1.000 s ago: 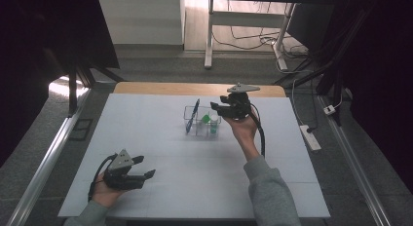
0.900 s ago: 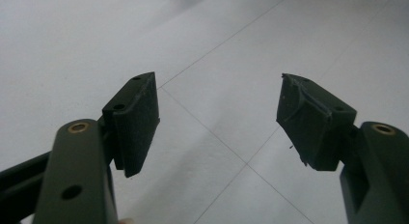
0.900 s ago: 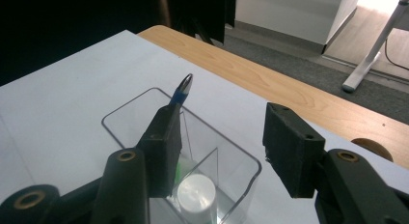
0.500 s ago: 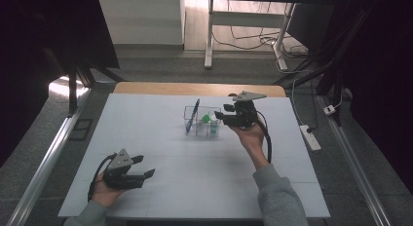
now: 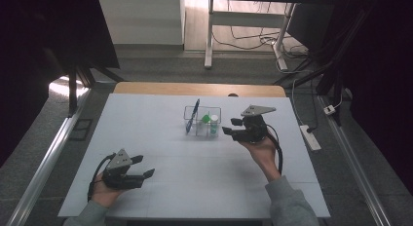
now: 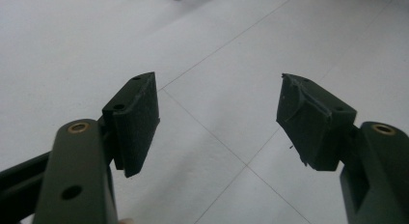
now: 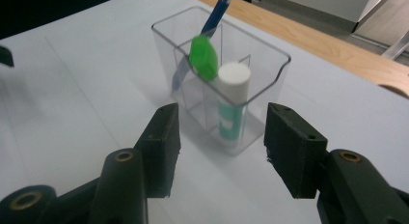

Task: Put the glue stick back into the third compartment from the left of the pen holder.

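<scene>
Near the tabletop's (image 5: 160, 119) far edge, a clear holder (image 5: 202, 121).
Right gripper (image 5: 233, 126) beside it and left gripper (image 5: 143, 166) near the front-left corner, jaws open, empty.

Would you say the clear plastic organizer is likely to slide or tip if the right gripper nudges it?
The clear organizer looks thin-walled and light, so it would probably slide on the smooth white table. The tall blue pen leaning over its rim may make it somewhat tippy. Its glossy walls likely feel slippery to the open right gripper.

organizer (image 7: 260, 84): clear glossy plastic | table (image 5: 195, 187): matt white, wooden edge | pads (image 6: 137, 122): matt rubbery black
</scene>
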`<state>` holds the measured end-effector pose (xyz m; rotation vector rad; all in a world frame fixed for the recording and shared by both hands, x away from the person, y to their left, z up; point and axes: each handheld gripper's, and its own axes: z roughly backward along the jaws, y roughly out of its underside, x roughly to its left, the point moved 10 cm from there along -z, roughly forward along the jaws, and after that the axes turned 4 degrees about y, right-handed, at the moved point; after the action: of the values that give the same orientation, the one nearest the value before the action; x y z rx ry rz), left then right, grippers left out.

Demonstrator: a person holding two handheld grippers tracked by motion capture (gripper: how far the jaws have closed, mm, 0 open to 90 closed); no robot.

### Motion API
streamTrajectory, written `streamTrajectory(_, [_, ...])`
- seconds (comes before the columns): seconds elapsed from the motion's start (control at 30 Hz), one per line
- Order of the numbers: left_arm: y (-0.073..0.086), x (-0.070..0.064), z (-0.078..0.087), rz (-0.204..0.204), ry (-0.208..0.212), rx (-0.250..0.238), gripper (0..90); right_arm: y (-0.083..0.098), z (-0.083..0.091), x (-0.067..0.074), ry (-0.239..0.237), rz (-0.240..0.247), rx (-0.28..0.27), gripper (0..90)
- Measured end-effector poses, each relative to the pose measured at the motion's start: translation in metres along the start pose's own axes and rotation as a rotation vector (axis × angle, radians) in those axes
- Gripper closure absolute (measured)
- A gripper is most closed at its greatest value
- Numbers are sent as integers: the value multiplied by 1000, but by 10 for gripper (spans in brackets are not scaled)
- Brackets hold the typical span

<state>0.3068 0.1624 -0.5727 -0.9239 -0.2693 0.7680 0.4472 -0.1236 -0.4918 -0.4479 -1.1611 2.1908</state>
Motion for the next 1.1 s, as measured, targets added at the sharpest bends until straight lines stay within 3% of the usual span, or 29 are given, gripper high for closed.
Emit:
streamTrajectory(0.53, [0, 0, 0, 5, -2, 1, 313, 62, 38, 2, -35, -18, 41, 445])
streamTrajectory(1.1, [0, -1, 0, -1, -4, 3, 312, 115, 71, -9, 13, -17, 69, 425])
